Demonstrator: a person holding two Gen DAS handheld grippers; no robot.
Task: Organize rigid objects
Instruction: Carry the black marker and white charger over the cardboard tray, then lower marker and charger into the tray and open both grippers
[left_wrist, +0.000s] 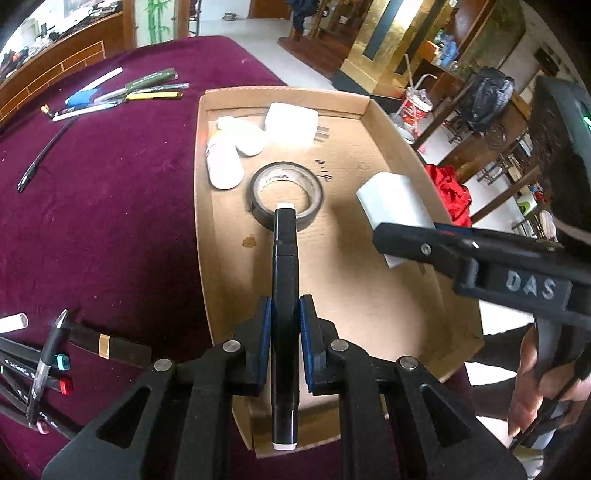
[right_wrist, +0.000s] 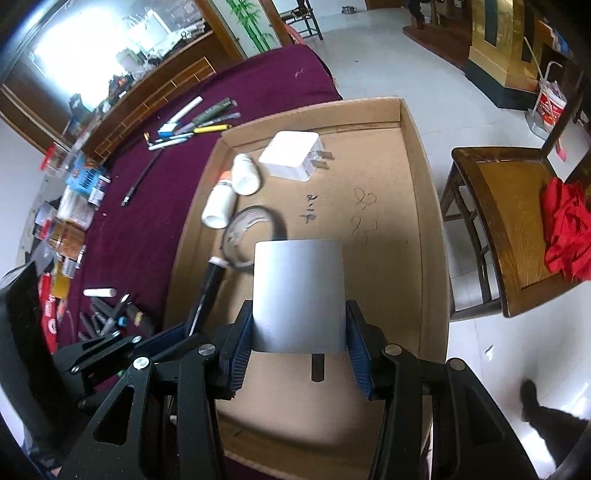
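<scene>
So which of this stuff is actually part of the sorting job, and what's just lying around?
Part of the job:
- black marker, held in the left tool
- white block, held in the right tool
- cardboard tray with tape roll, white bottles, charger
- loose pens on the cloth

Lying about:
- wooden chair, red cloth
- boxes and packets beyond the table's edge

The raised letters "DAS" stand on the black body of the right gripper (left_wrist: 406, 236), seen from the left wrist view; dark handwriting sits on the floor of the cardboard tray (right_wrist: 413, 258), too scrawled to read; print on the pens (left_wrist: 147, 86) and on the packets (right_wrist: 70, 206) at the table edge is too small to read.
</scene>
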